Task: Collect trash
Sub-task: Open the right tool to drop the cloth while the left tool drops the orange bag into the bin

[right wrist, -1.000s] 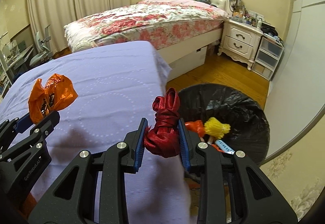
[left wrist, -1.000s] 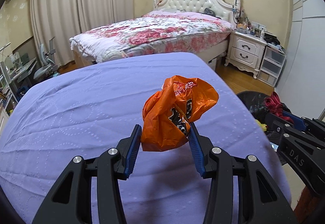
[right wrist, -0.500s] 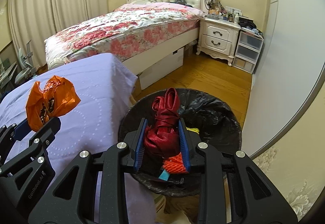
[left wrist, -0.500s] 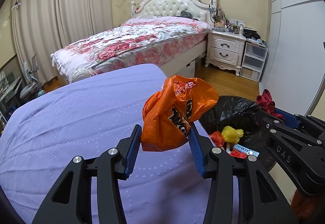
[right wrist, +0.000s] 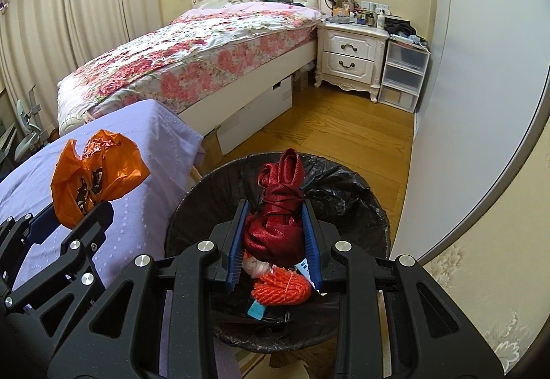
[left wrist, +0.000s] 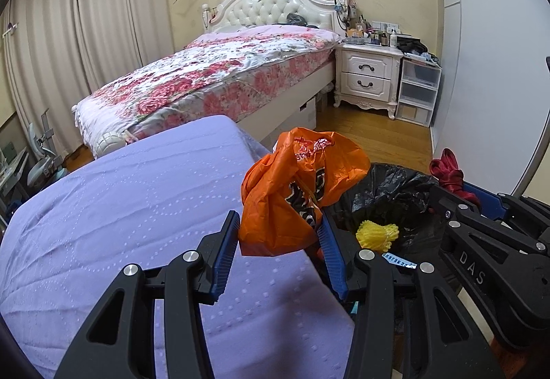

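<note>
My left gripper (left wrist: 279, 224) is shut on a crumpled orange plastic bag (left wrist: 295, 197), held over the right edge of the purple-covered table (left wrist: 130, 214), beside the bin. The same orange bag (right wrist: 92, 179) shows at the left of the right wrist view. My right gripper (right wrist: 275, 221) is shut on a bundled red strap (right wrist: 278, 210), held above the open mouth of the black-lined trash bin (right wrist: 350, 186). In the left wrist view the red strap (left wrist: 450, 173) sticks up past the bin (left wrist: 388, 190). Inside the bin lie yellow netting (left wrist: 376, 234) and an orange rope coil (right wrist: 282, 286).
A bed with a floral cover (left wrist: 220, 76) stands beyond the table. A white nightstand (right wrist: 350, 56) and clear plastic drawers (right wrist: 402, 76) sit by the far wall. Wooden floor (right wrist: 330, 135) lies between bed and bin. A white wardrobe wall (right wrist: 464, 87) runs along the right.
Both grippers have swung to the right, off the purple table toward the bin. The red strap now hangs over the bin's mouth, and the orange bag has reached the table's right edge.
</note>
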Action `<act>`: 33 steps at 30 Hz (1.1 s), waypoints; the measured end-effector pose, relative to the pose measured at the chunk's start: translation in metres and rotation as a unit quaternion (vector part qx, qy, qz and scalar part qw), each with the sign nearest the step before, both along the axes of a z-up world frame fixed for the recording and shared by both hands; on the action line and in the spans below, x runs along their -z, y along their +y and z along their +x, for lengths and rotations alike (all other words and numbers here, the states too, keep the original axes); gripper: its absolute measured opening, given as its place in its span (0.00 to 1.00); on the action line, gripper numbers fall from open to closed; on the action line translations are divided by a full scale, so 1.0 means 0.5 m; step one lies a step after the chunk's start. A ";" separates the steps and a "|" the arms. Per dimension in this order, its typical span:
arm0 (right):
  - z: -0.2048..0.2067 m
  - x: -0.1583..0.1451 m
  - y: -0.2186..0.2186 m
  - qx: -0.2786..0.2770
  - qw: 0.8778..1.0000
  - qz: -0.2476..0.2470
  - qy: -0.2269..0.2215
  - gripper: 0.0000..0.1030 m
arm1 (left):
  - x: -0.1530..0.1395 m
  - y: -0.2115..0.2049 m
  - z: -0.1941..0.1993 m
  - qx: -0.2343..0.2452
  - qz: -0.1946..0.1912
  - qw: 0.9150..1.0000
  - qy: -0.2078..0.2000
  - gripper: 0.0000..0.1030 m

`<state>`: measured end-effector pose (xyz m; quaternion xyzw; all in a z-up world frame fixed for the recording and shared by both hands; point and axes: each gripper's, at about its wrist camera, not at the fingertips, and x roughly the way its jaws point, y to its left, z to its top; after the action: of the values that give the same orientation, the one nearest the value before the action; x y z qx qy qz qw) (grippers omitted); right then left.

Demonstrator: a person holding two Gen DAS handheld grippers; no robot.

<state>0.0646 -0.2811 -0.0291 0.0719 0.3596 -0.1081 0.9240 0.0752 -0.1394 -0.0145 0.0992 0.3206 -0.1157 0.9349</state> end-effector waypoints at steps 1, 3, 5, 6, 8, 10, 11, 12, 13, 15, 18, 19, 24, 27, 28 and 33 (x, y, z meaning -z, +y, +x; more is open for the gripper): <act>0.003 0.002 -0.003 0.002 1.000 0.001 0.001 0.29 | 0.000 -0.005 0.002 0.001 0.001 1.000 0.000 0.45; 0.006 0.005 -0.009 0.004 1.000 0.002 0.001 0.29 | 0.001 -0.012 0.009 0.001 0.003 1.000 -0.001 0.45; 0.011 0.009 -0.013 0.008 1.000 0.003 0.003 0.29 | 0.003 -0.020 0.018 0.001 0.005 1.000 0.001 0.45; 0.014 0.011 -0.017 0.010 1.000 0.004 0.004 0.29 | 0.003 -0.024 0.022 0.001 0.006 1.000 0.000 0.45; 0.017 0.013 -0.023 0.014 1.000 0.005 0.004 0.29 | 0.004 -0.028 0.026 0.003 0.008 1.000 0.000 0.45; 0.017 0.013 -0.028 0.018 1.000 0.006 0.003 0.29 | 0.007 -0.032 0.035 0.003 0.008 1.000 0.002 0.46; 0.019 0.014 -0.031 0.020 1.000 0.006 0.004 0.29 | 0.008 -0.034 0.040 0.001 0.008 1.000 0.004 0.46; 0.021 0.015 -0.034 0.021 1.000 0.007 0.005 0.30 | 0.010 -0.036 0.044 0.000 0.007 1.000 0.006 0.46; 0.021 0.017 -0.034 0.023 1.000 0.007 0.005 0.30 | 0.011 -0.037 0.047 0.000 0.007 1.000 0.007 0.46; 0.023 0.019 -0.036 0.025 1.000 0.006 0.004 0.32 | 0.015 -0.041 0.047 0.002 0.011 1.000 0.006 0.46; 0.023 0.021 -0.038 0.031 1.000 0.005 0.001 0.38 | 0.020 -0.047 0.046 0.005 0.020 1.000 0.004 0.55; 0.023 0.021 -0.040 0.033 0.999 0.005 0.001 0.39 | 0.020 -0.049 0.046 0.005 0.020 1.000 0.004 0.64; 0.018 0.021 -0.050 0.043 0.999 0.003 -0.003 0.46 | 0.021 -0.046 0.047 -0.002 0.018 1.000 0.005 0.74; 0.013 0.019 -0.053 0.047 0.999 0.001 -0.005 0.50 | 0.018 -0.042 0.045 -0.003 0.018 1.000 0.004 0.77; 0.013 0.017 -0.054 0.048 0.999 0.000 -0.006 0.52 | 0.016 -0.040 0.045 -0.002 0.017 1.000 0.004 0.77; 0.006 0.013 -0.051 0.052 0.999 -0.004 -0.009 0.60 | 0.004 -0.034 0.035 -0.002 0.014 1.000 -0.003 0.79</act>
<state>0.0673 -0.3067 -0.0354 0.0878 0.3466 -0.1572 0.9206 0.0928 -0.1565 -0.0164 0.1117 0.3192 -0.1091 0.9347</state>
